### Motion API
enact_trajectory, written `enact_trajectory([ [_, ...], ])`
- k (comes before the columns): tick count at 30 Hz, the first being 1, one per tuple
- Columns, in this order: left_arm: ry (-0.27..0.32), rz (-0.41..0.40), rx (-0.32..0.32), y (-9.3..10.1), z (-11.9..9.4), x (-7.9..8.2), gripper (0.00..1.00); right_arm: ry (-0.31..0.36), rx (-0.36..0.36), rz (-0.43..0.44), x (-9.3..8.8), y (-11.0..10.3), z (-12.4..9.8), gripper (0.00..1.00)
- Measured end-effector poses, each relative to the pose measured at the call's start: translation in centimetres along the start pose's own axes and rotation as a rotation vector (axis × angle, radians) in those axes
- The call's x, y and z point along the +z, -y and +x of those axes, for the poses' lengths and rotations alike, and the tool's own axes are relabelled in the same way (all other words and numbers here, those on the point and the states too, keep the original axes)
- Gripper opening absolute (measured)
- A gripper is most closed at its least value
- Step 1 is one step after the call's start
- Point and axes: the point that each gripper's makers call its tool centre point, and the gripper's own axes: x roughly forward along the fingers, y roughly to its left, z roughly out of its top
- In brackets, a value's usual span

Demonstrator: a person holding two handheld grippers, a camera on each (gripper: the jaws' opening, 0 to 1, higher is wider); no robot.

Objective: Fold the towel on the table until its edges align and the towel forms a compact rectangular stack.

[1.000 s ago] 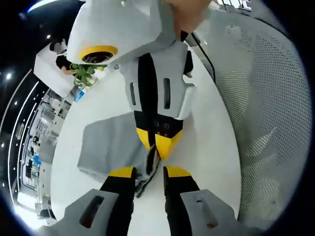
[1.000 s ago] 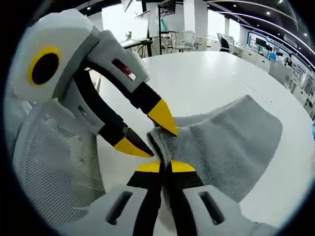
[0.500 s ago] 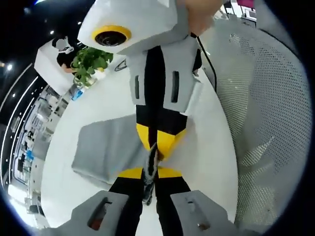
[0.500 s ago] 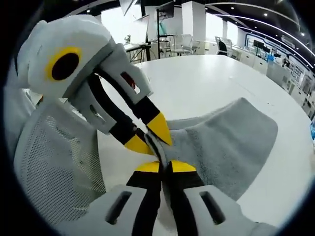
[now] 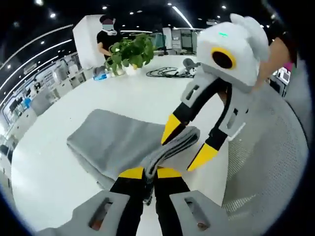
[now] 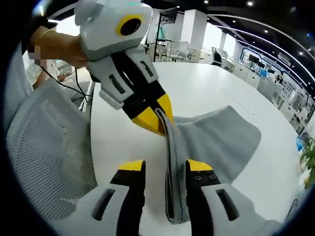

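White round desk (image 5: 44, 162) in a bright open-plan office, ceiling spotlights overhead, a white mesh chair back (image 5: 256, 162) just beside its near edge. Grey towel (image 5: 113, 140) lying folded on the desk, its near edge gathered into a thick ridge and lifted off the surface. In the left gripper view, left gripper (image 5: 150, 173) with yellow-tipped jaws clenched on that bunched edge, cloth squeezed between them; right gripper (image 5: 189, 145) reaching in from the right, jaws spread apart either side of the fold, one tip touching the cloth, the other hanging free. In the right gripper view, right gripper (image 6: 160, 168) with jaws released, towel (image 6: 216, 142) edge standing upright as a narrow band in the gap between them; left gripper (image 6: 156, 118) coming down from the far left, yellow tips pinched on the top of that band. On the far side of the desk, potted plant (image 5: 130, 51), black cables (image 5: 170, 73), and beyond them a person in black (image 5: 106, 39).
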Motion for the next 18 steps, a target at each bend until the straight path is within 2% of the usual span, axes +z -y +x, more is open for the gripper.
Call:
enact_trajectory([
  [2,0.009,-0.058,0.002,-0.4,-0.1,0.0,0.07,0.001,-0.018,-0.013,-0.6,0.3,-0.2,0.31],
  [8,0.006,-0.104,0.007,-0.8,-0.3,-0.1,0.07,0.013,-0.074,0.017,-2.5,1.4,-0.9,0.30],
  [15,0.017,-0.143,0.007,-0.7,-0.3,0.0,0.07,-0.029,-0.129,-0.039,-4.4,1.9,-1.4,0.31],
  [16,0.021,-0.155,0.006,-0.7,-0.3,0.0,0.07,-0.053,-0.137,-0.075,-4.8,2.0,-1.5,0.31],
  [18,0.024,-0.162,0.008,-0.8,-0.3,0.0,0.07,-0.058,-0.136,-0.068,-5.1,1.8,-1.5,0.31],
])
